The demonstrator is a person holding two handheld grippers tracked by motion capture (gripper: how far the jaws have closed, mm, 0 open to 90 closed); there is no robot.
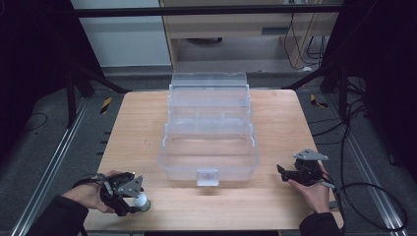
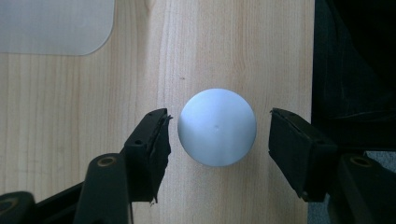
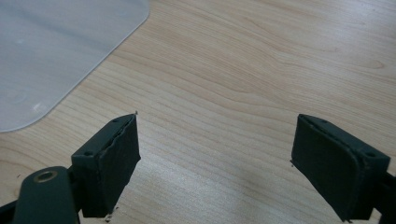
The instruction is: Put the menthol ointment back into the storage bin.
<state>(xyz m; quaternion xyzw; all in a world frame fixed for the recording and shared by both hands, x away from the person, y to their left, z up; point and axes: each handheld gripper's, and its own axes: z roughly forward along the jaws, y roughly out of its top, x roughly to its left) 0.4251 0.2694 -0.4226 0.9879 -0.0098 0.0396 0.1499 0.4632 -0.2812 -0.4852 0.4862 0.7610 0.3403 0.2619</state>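
Note:
A small pale round object (image 2: 217, 127), like a white ball or knob, rests on the wooden table (image 1: 147, 132) near its front left corner (image 1: 142, 201). My left gripper (image 2: 217, 140) stands open around it, one jaw on each side with small gaps, not touching. A clear plastic storage box (image 1: 209, 142) with its lid open stands in the middle of the table. My right gripper (image 3: 215, 158) is open over bare wood at the front right (image 1: 287, 173), with nothing between its jaws. A corner of the clear box (image 3: 56, 56) lies to its upper left.
The box has a latch (image 1: 207, 176) on its front wall and its lid (image 1: 208, 81) leans back. Dark frame legs and cables (image 1: 364, 187) lie on the floor around the table. The table's front edge lies close to the round object.

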